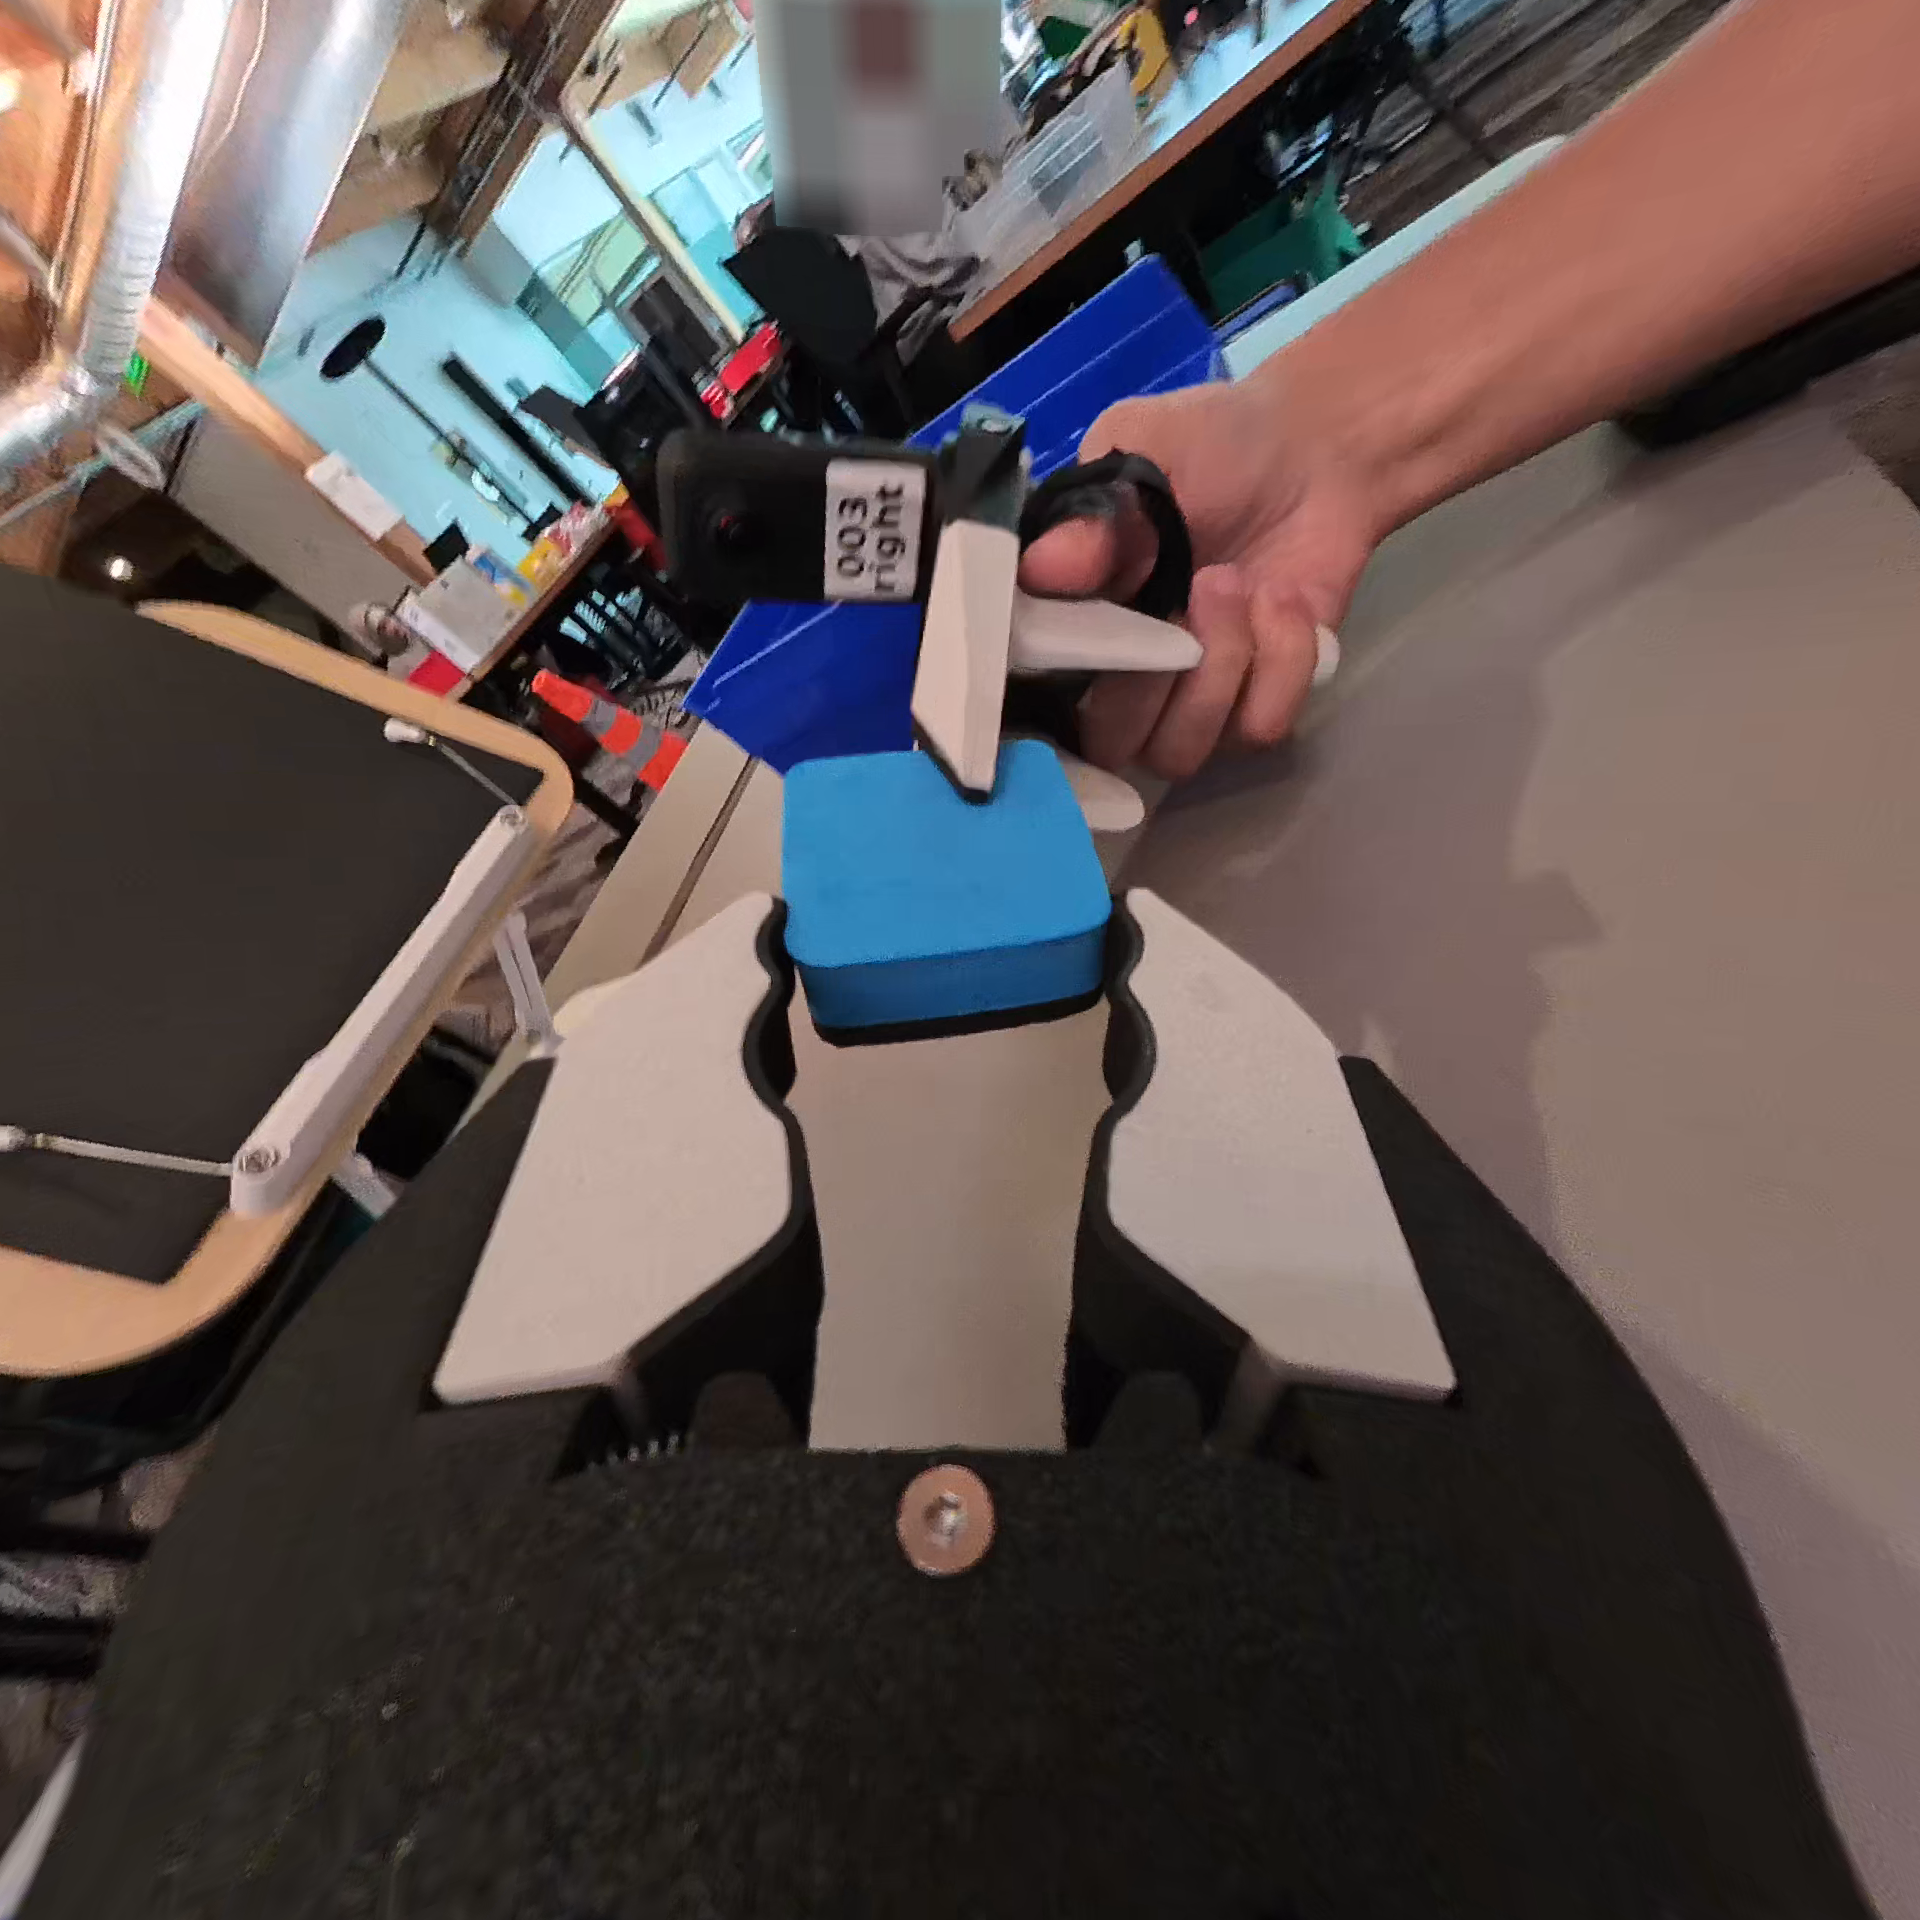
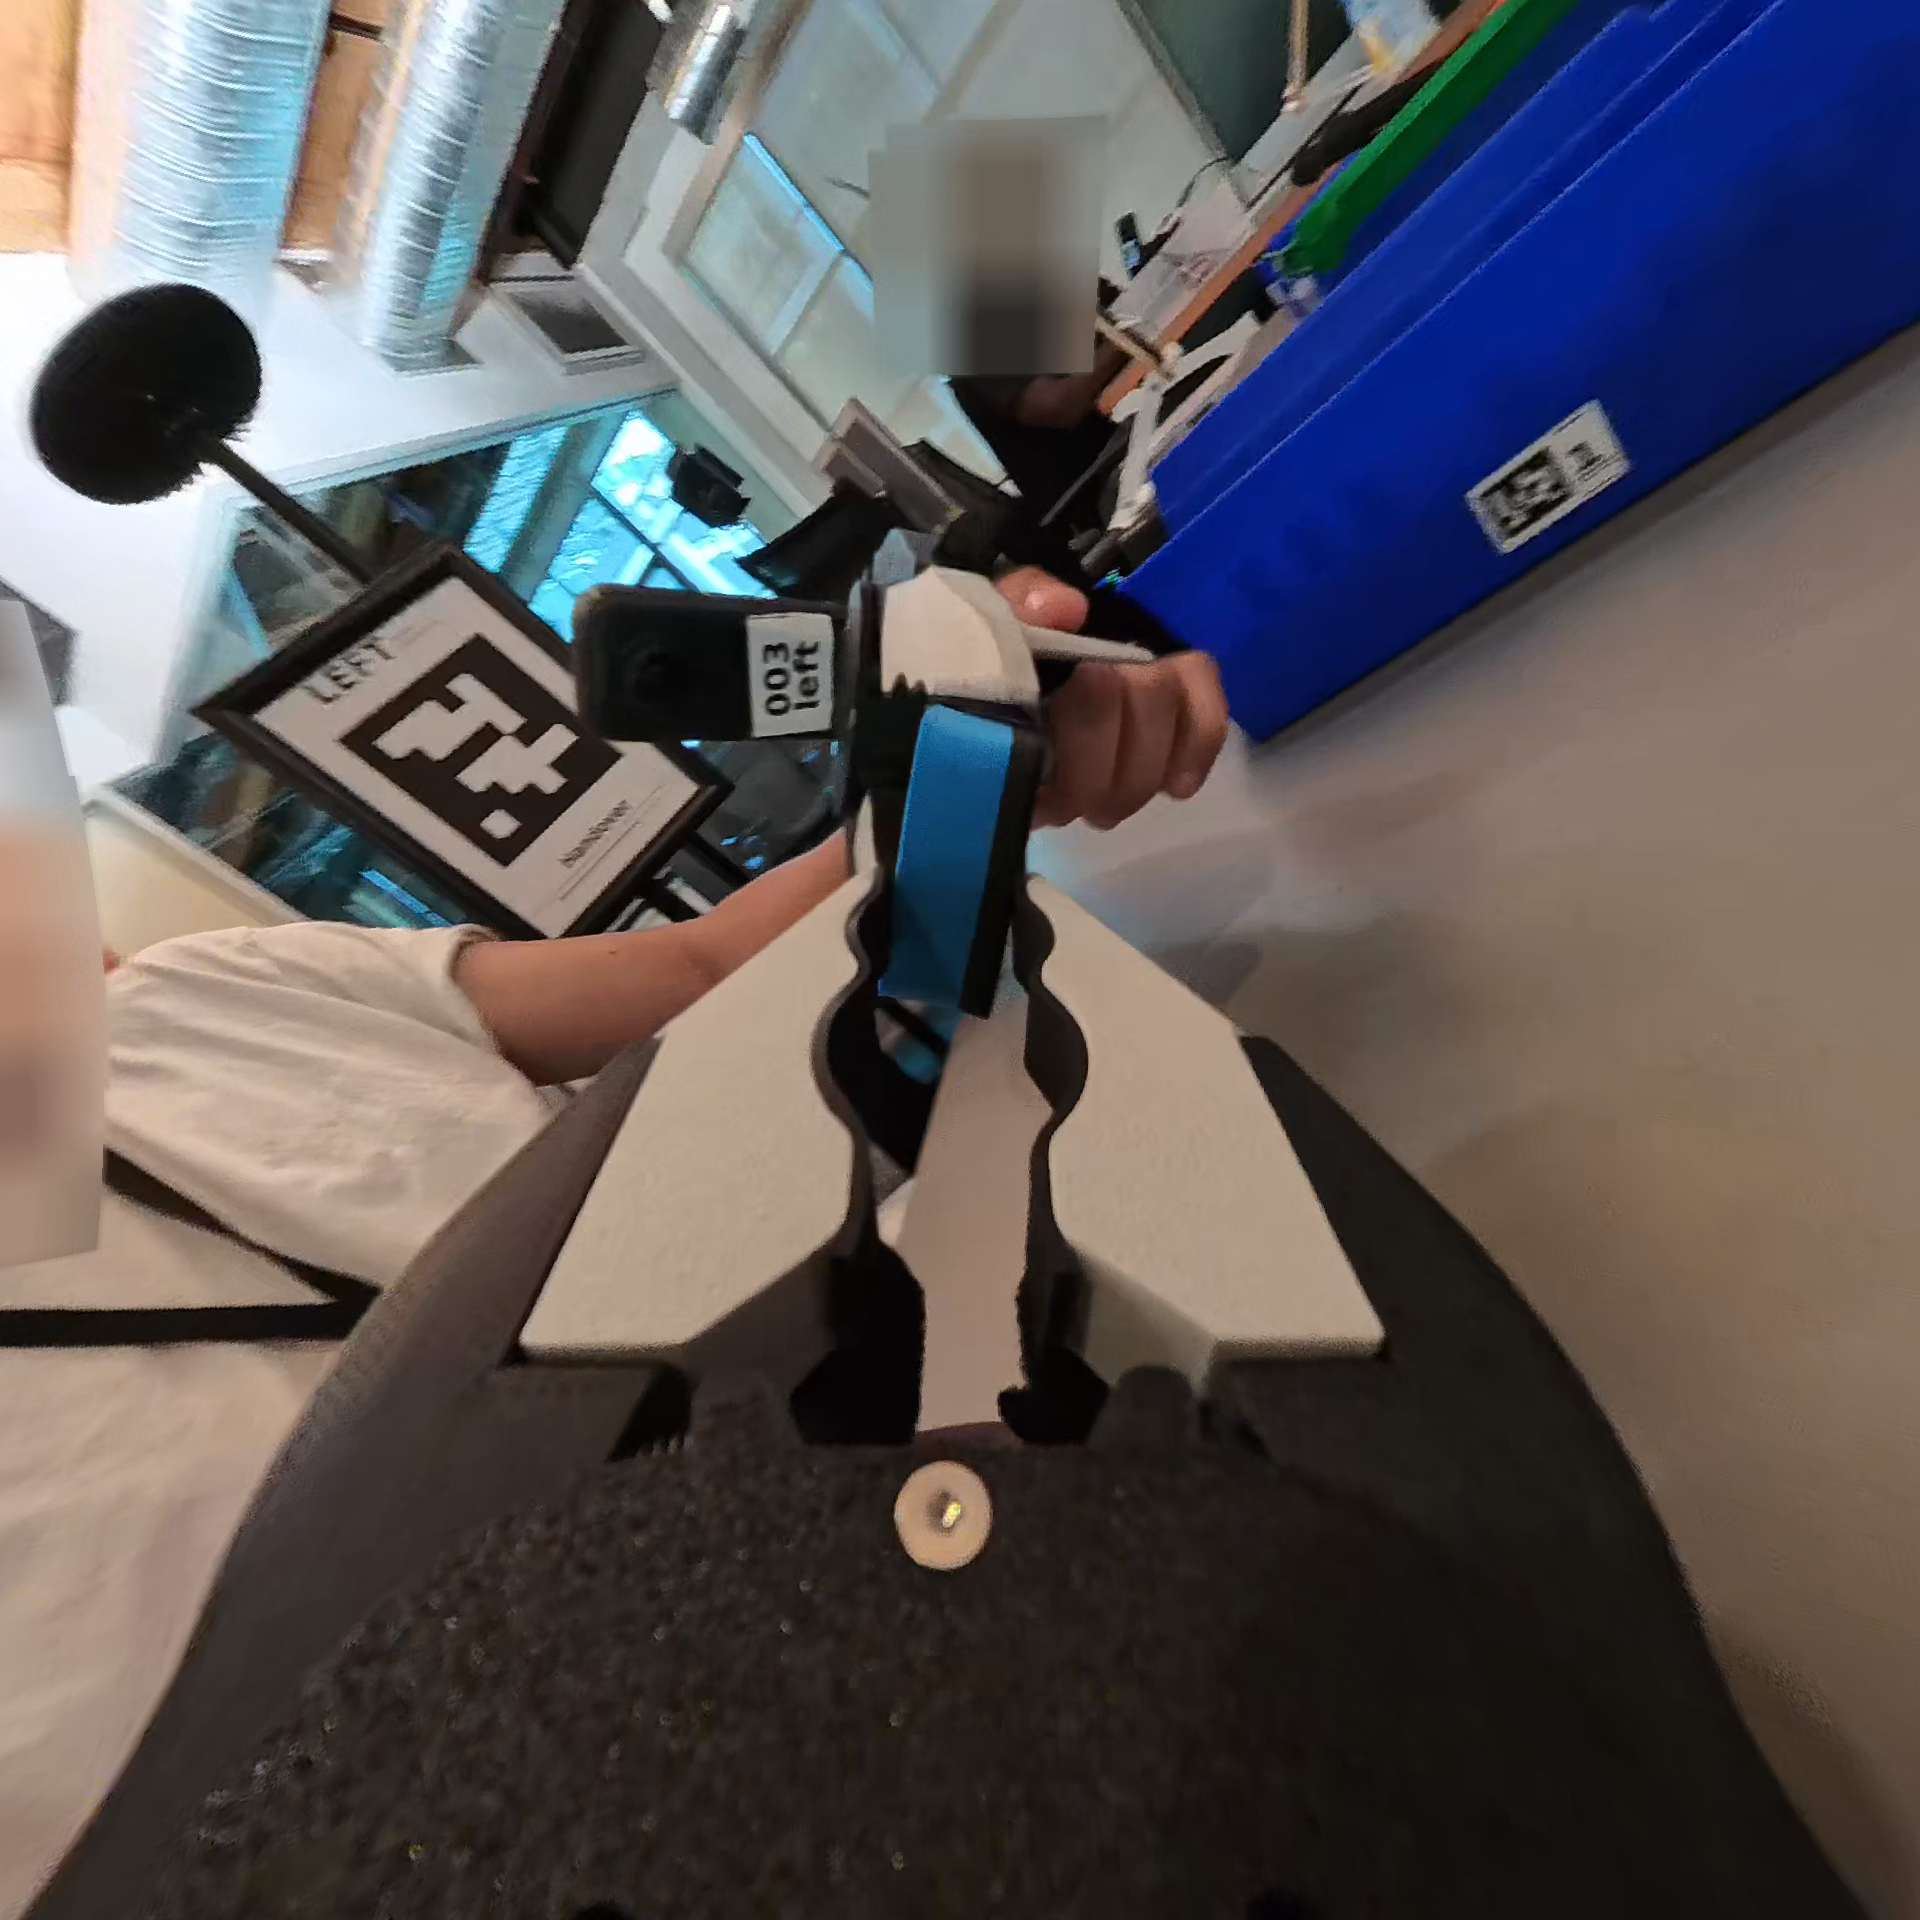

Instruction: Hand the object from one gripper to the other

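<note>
The blue eraser (image 1: 940,894), a foam block with a thin black base layer, is held in the air above the pale table (image 1: 1558,935), caught between both tools at once. The left gripper (image 1: 945,935) pinches its near end, one white finger pressed against each side. The right gripper (image 2: 940,935) comes in across it and closes on the block's flat faces; in the left wrist view one white finger (image 1: 966,665) lies on the blue top. A hand (image 1: 1247,582) holds that tool, with blue bins (image 2: 1507,416) on the table behind
</note>
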`<state>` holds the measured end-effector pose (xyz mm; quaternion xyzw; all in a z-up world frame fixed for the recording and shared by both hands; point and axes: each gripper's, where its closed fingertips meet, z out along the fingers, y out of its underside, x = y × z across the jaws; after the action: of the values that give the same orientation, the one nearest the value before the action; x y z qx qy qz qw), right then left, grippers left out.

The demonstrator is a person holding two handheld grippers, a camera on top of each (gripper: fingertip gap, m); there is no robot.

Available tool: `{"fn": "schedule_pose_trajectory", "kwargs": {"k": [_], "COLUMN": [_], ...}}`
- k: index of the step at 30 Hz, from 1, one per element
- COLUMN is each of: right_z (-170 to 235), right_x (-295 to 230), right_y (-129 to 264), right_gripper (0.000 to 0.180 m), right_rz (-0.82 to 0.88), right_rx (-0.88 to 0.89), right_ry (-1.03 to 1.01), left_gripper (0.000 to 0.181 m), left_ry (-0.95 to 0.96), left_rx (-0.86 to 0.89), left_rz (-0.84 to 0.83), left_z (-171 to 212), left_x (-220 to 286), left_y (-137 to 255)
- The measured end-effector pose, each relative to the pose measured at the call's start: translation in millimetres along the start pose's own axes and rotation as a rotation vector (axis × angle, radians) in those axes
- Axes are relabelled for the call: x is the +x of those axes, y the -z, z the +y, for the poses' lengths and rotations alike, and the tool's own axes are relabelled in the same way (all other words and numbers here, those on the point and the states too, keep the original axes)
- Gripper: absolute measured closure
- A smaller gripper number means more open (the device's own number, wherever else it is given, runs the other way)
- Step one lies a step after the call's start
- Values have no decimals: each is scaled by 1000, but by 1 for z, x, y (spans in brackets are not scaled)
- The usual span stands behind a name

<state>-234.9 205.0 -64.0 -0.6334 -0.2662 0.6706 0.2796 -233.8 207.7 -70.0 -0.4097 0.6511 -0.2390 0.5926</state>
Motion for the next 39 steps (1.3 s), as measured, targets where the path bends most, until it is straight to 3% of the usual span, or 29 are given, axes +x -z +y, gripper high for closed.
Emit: {"fn": "schedule_pose_trajectory", "kwargs": {"k": [3, 7, 11, 13, 16, 20, 25, 31, 39], "right_z": [-17, -72, -105, -90, -40, 18, 64, 79, 80], "right_x": [13, -12, -28, -27, -19, -1, 18, 24, 27], "right_y": [15, 72, 197, 267, 358, 399, 426, 429, 431], "right_gripper": [158, 158, 157, 157, 157, 157, 157, 157, 153], "right_rz": [202, 524, 1111, 1384, 1690, 1746, 1865, 1931, 1924], "right_rx": [35, 97, 53, -44, -249, -364, -597, -746, -739], "right_ry": [98, 310, 456, 395, 135, -192, -378, -424, -394], "left_gripper": [118, 125, 129, 131, 132, 132, 134, 134, 133], "left_ry": [189, 680, 1004, 1071, 1061, 1062, 1052, 869, 748], "left_rx": [-13, -184, -306, -317, -257, -308, -327, -423, -487], "left_rz": [-101, -271, -272, -314, -404, -411, -408, -457, -502], "left_z": [9, 41, 60, 64, 67, 86, 88, 88, 88], "left_x": [-11, -17, 20, 27, 11, 4, 6, 6, 6], "left_y": [3, 15, 30, 43, 62, 70, 69, 67, 68]}}
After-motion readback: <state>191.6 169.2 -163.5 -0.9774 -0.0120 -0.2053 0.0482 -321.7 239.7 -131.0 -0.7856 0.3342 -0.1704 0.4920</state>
